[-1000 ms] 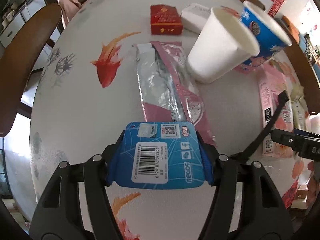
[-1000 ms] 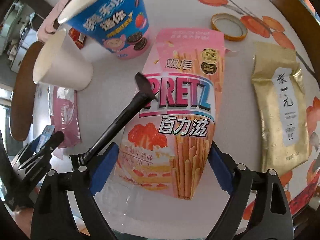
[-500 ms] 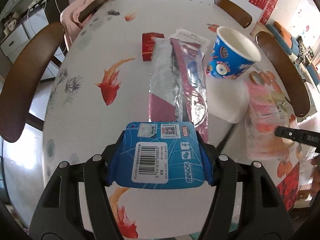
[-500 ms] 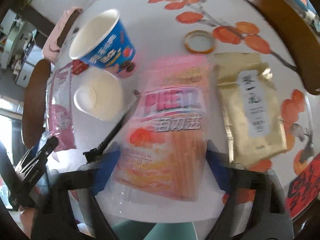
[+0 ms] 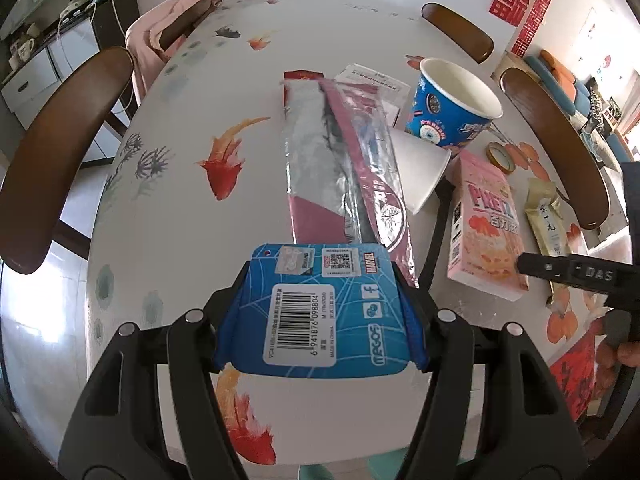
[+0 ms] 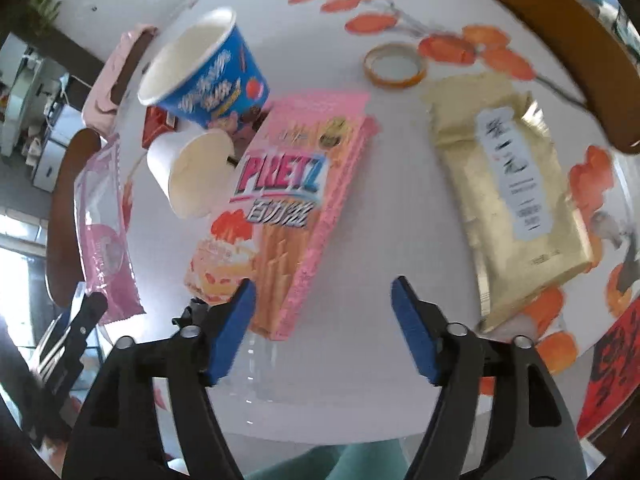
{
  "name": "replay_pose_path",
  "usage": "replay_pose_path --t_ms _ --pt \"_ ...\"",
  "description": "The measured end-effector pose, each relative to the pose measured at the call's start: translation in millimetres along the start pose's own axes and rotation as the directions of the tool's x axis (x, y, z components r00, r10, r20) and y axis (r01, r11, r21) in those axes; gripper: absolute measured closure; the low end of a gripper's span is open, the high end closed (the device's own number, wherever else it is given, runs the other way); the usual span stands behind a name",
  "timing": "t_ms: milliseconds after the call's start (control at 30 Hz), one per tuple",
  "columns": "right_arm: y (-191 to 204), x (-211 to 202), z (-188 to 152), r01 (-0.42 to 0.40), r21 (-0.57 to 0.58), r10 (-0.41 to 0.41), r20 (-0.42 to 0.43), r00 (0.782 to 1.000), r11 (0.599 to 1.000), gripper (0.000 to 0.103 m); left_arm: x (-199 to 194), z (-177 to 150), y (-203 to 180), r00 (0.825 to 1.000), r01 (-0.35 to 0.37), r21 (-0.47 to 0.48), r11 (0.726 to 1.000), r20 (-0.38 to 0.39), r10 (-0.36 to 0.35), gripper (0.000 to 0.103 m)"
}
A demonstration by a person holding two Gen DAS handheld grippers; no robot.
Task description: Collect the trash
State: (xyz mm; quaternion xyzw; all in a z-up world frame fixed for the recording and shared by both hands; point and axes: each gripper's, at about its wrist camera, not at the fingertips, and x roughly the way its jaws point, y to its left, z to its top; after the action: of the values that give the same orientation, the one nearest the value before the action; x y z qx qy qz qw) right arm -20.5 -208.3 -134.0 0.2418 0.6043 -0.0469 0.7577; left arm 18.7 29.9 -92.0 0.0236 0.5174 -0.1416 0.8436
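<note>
My left gripper [image 5: 322, 312] is shut on a blue barcoded package [image 5: 328, 280], held above the table [image 5: 180, 240]. My right gripper [image 6: 323, 300] hovers over the table with its jaws opening and nothing pressed between the pads. The near end of a pink Pretz box [image 6: 288, 208] lies on the table just inside its left pad. A white paper cup [image 6: 192, 168] lies tipped beside that box. A blue snack cup [image 6: 204, 72] stands behind it. A pink foil wrapper [image 5: 344, 168] lies mid-table, and a gold pouch [image 6: 512, 184] lies to the right.
A tape roll [image 6: 394, 66], a red box [image 6: 158, 128] and a white carton [image 5: 376, 80] sit farther back. Brown chairs [image 5: 60, 152] ring the round table, one draped with pink cloth [image 5: 168, 28]. A thin black rod [image 5: 434, 240] slants beside the Pretz box.
The left gripper rose with the blue package. The right gripper lifted and shifted right, so the Pretz box no longer sits between its pads. The white cup now lies on its side.
</note>
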Motion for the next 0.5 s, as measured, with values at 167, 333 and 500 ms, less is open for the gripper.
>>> replay_pose_path --t_ms 167,333,500 --pt "28.3 16.1 10.5 0.028 -0.006 -0.028 -0.006 1.0 1.0 0.022 6.8 -0.6 -0.2 1.0 -0.009 0.004 1.0 -0.018 0.009 0.042" --pt "45.2 34.6 25.1 0.083 -0.003 -0.083 -0.024 0.996 0.997 0.015 15.3 1.3 1.8 0.999 -0.012 -0.003 1.0 -0.035 0.011 0.042" --pt "54.4 53.9 31.7 0.129 -0.006 -0.129 -0.049 0.99 0.992 0.012 26.6 2.2 10.7 0.998 -0.012 -0.03 0.999 -0.055 0.011 0.042"
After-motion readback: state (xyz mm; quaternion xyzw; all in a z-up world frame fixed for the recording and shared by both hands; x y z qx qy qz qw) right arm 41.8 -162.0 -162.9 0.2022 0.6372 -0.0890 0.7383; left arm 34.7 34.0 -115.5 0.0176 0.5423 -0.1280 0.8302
